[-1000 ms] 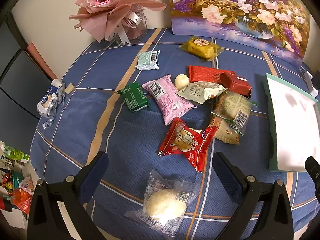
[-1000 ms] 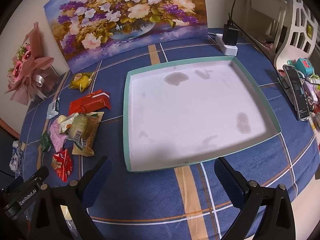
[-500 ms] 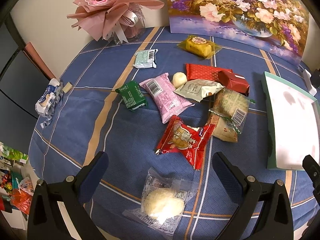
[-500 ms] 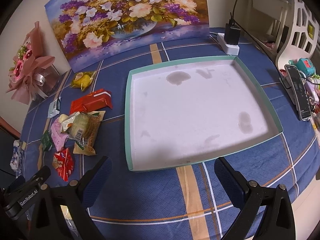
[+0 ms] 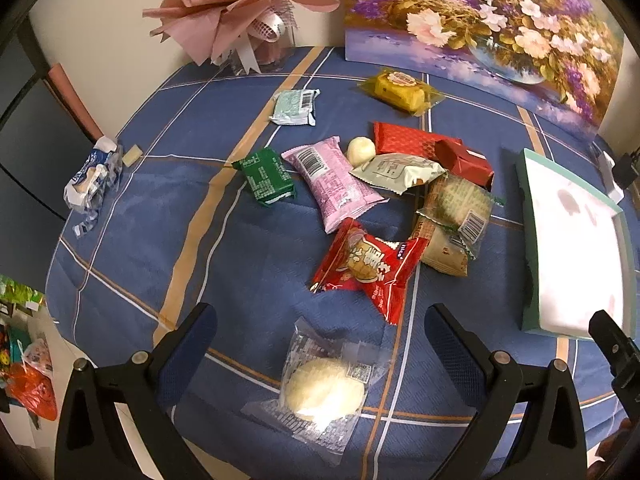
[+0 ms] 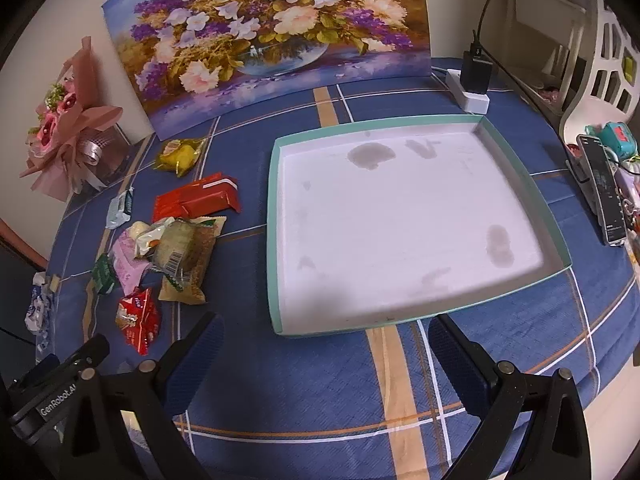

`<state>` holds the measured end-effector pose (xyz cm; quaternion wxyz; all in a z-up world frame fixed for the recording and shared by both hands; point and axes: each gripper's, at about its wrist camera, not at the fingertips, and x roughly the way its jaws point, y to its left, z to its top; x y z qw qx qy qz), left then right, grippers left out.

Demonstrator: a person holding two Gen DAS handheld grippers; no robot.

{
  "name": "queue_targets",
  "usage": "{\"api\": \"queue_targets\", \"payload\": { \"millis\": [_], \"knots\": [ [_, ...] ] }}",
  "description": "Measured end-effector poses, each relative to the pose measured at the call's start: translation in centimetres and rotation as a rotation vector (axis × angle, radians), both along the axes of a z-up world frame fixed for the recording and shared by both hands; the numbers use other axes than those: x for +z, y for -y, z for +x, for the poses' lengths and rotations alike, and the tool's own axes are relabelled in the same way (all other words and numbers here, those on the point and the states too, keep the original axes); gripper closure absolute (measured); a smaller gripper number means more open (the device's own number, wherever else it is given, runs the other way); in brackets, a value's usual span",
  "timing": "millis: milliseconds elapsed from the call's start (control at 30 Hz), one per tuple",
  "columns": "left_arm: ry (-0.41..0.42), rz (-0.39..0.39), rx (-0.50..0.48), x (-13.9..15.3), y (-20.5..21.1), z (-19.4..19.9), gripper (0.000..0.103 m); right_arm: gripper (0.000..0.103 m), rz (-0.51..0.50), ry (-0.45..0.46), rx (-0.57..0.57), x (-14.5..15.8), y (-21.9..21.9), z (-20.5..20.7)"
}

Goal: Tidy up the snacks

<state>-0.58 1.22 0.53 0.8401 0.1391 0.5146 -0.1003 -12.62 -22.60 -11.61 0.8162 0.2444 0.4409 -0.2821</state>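
Both claws hang released over the counter (image 6: pixel 304 392), which is covered by a blue plaid cloth: the left claw (image 5: pixel 320 344) has its jaws spread wide above a clear-wrapped white bun (image 5: pixel 324 390) at the near edge, not touching it, and the right claw (image 6: pixel 326 354) is equally spread just short of the near rim of a shallow teal-edged tray (image 6: pixel 276 240) whose white floor shows grey stains and holds no snacks. Against the wall leans a large flower painting (image 6: pixel 264 36), with a pink wrapped bouquet (image 5: pixel 236 4) to its left. All the snacks lie loose on the cloth to the left of the tray. Going down in size: a pink packet (image 5: pixel 332 184) lies near the middle, a red packet with a printed picture (image 5: pixel 370 268) sits just in front of it, a long red wrapper (image 5: pixel 408 140) lies farther back touching a smaller dark red pack (image 5: pixel 464 162), and two brownish clear-wrapped cakes (image 5: pixel 456 216) are stacked nearest the tray. A pale green-grey packet (image 5: pixel 396 172) overlaps the pile's centre, a yellow cake in clear film (image 5: pixel 400 90) sits alone near the painting, a dark green pack (image 5: pixel 266 176) lies beside the pink packet, a mint-coloured sachet (image 5: pixel 294 106) rests well apart toward the bouquet, and a small round white ball (image 5: pixel 360 151) nestles between the pink packet and the long red wrapper.
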Motion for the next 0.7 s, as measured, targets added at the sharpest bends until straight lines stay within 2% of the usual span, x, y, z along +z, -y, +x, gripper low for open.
{"api": "queue_targets", "payload": {
  "millis": [233,533,700],
  "knots": [
    [0.055,-0.037,-0.01,1.1,-1.4,-0.1,0.0,0.0,0.02,0.008,0.02,-0.1,-0.4,0.1],
    [0.015,-0.033,-0.041,1.1,-3.5,-0.4,0.0,0.0,0.043,0.013,0.06,-0.4,-1.1,0.6],
    [-0.018,-0.032,-0.077,0.0,-4.3,-0.5,0.0,0.0,0.076,0.042,0.144,-0.5,-2.9,1.7]
  ]
}}
